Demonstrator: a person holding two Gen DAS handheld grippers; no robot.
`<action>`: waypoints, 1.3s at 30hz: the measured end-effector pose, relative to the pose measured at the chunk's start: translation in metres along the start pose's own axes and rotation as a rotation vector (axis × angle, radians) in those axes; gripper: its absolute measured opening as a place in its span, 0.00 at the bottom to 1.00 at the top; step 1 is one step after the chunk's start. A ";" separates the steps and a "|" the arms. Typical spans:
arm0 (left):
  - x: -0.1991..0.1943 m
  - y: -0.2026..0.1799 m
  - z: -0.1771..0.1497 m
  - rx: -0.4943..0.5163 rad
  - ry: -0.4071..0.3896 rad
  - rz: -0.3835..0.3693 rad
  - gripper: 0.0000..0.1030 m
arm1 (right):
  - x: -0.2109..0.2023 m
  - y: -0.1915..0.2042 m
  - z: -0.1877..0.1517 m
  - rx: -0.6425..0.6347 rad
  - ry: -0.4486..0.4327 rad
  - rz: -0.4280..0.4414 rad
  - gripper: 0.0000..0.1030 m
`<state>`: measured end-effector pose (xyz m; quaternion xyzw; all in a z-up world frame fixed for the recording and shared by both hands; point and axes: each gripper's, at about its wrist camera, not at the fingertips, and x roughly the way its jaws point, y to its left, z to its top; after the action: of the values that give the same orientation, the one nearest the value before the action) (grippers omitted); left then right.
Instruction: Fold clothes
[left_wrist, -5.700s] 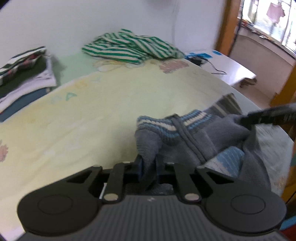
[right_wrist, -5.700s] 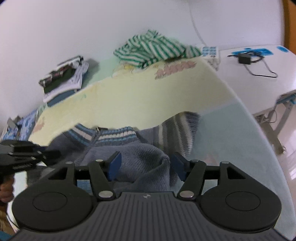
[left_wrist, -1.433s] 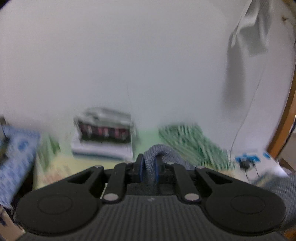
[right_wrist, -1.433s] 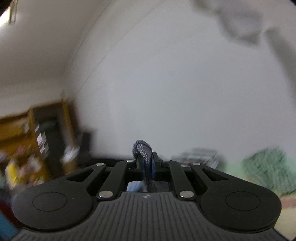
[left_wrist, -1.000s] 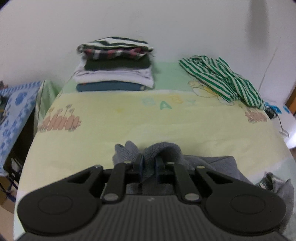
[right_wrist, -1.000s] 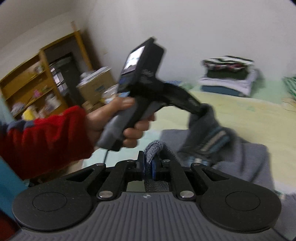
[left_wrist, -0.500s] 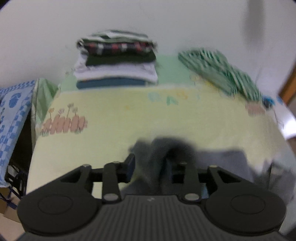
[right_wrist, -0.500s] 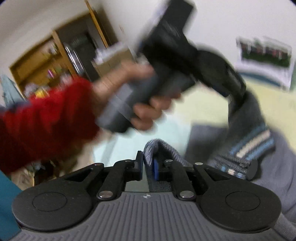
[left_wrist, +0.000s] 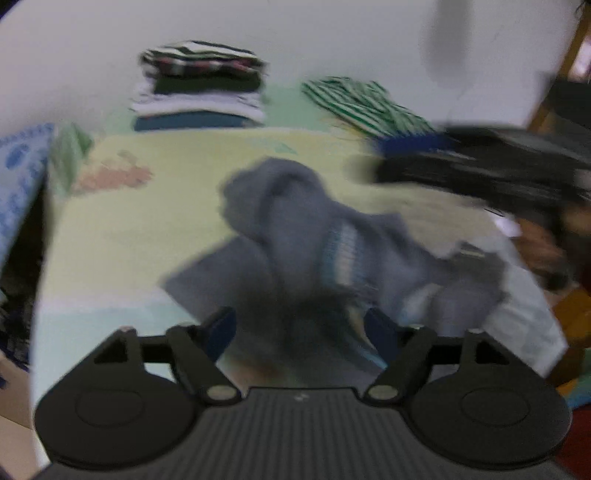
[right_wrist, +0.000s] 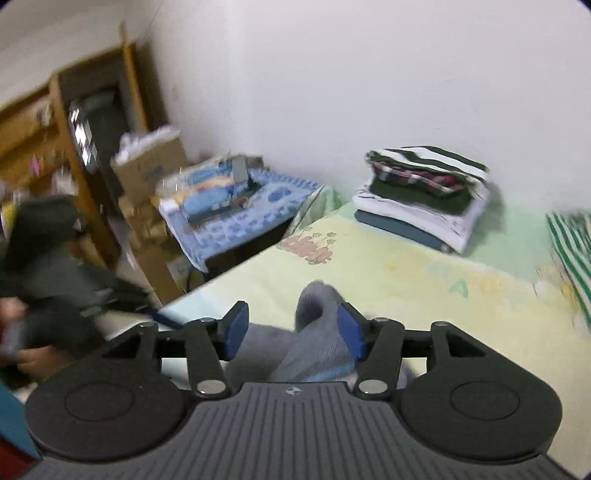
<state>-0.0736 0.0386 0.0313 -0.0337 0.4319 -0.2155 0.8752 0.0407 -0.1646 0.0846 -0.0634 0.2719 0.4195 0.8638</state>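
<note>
Left wrist view: left gripper (left_wrist: 301, 330) jaws opening, blue pads clear of the cloth; grey knit sweater (left_wrist: 295, 221) lies rumpled on the yellow bed sheet (left_wrist: 147, 221), bunched between and ahead of the pads, blue-and-cream striped trim showing; frame motion-blurred. Right gripper (right_wrist: 291, 328) jaws also opening; a grey fold rises between its pads, near the right-hand pad, seemingly not pinched. Landmark: stack of folded clothes (right_wrist: 424, 192) at the wall; sweater lies well apart from it, toward the near edge of the bed; green-striped garment (left_wrist: 362, 103) lies loose beside the stack.

Judgement: step in hand is letting the sweater go onto the bed; to do it well, clear both pads fully before drawing away so no knit snags and drags, then flatten the bunched collar area before any fold; hurried withdrawal risks pulling it crooked.

Writing: pale letters printed on the sheet, too blurred to read; no brand legible on either gripper.
</note>
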 end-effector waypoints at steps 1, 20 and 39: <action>0.001 -0.009 -0.007 0.017 0.012 -0.011 0.78 | 0.019 -0.001 0.005 -0.041 0.021 -0.027 0.55; 0.025 -0.038 -0.062 -0.145 0.070 0.226 0.08 | -0.008 -0.050 0.020 0.346 -0.081 0.118 0.07; -0.162 -0.108 0.106 0.033 -0.719 0.369 0.04 | -0.248 -0.050 0.067 0.488 -0.752 0.089 0.06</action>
<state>-0.1158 -0.0067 0.2444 -0.0147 0.0935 -0.0364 0.9948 -0.0180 -0.3451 0.2651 0.3106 0.0323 0.3736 0.8735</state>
